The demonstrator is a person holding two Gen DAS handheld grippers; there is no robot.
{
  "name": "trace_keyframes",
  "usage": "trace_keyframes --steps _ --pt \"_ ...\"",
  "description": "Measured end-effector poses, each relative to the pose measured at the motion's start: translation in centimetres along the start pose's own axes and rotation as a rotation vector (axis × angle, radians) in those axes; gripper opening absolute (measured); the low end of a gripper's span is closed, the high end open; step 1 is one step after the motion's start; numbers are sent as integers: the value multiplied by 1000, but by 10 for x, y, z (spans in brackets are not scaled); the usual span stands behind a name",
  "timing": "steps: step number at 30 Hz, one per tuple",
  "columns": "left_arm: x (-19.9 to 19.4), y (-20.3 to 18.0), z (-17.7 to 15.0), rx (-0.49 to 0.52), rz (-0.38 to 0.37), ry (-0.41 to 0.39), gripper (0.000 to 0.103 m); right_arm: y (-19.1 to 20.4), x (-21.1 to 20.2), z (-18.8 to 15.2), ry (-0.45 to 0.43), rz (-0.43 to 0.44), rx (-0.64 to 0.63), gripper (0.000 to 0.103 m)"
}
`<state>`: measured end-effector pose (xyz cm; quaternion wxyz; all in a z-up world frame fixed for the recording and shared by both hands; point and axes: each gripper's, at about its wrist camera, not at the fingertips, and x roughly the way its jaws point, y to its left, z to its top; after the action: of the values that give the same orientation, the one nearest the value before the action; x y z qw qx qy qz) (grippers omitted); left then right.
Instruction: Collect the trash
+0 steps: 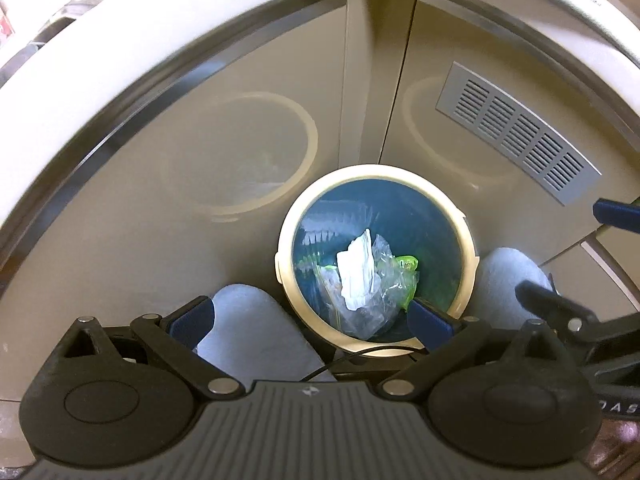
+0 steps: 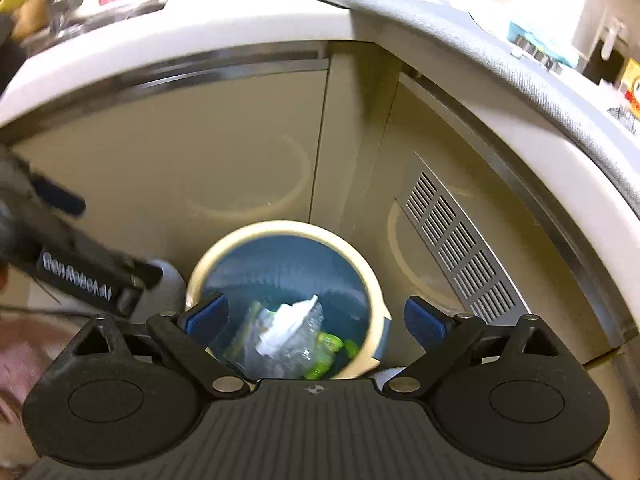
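Note:
A round bin with a cream rim (image 1: 288, 216) and blue inside stands on the floor in a cabinet corner. It holds crumpled white paper (image 1: 356, 272), clear plastic and a green wrapper (image 1: 406, 264). My left gripper (image 1: 308, 320) is open and empty above the bin's near side. In the right wrist view the bin (image 2: 224, 252) lies below my right gripper (image 2: 316, 322), which is open and empty. The same trash (image 2: 286, 336) shows inside. The left gripper's body (image 2: 80, 268) shows at the left there.
Beige cabinet doors meet in a corner behind the bin, with a grey vent grille (image 1: 516, 132) on the right door. A white countertop (image 2: 240, 28) runs above, with items on it. Two grey slippers (image 1: 252, 328) flank the bin.

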<state>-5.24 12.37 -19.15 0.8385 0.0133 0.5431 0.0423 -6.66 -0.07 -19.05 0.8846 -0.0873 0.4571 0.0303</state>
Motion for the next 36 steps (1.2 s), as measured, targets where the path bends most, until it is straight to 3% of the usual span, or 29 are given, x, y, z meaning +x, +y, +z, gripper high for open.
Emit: trace_keyframes --steps 13,36 --pt "-20 -14 -5 62 32 -82 103 -10 -23 -15 -46 -42 50 97" --pt "-15 -13 -5 54 26 -70 103 -9 -16 -12 -19 -41 43 98"
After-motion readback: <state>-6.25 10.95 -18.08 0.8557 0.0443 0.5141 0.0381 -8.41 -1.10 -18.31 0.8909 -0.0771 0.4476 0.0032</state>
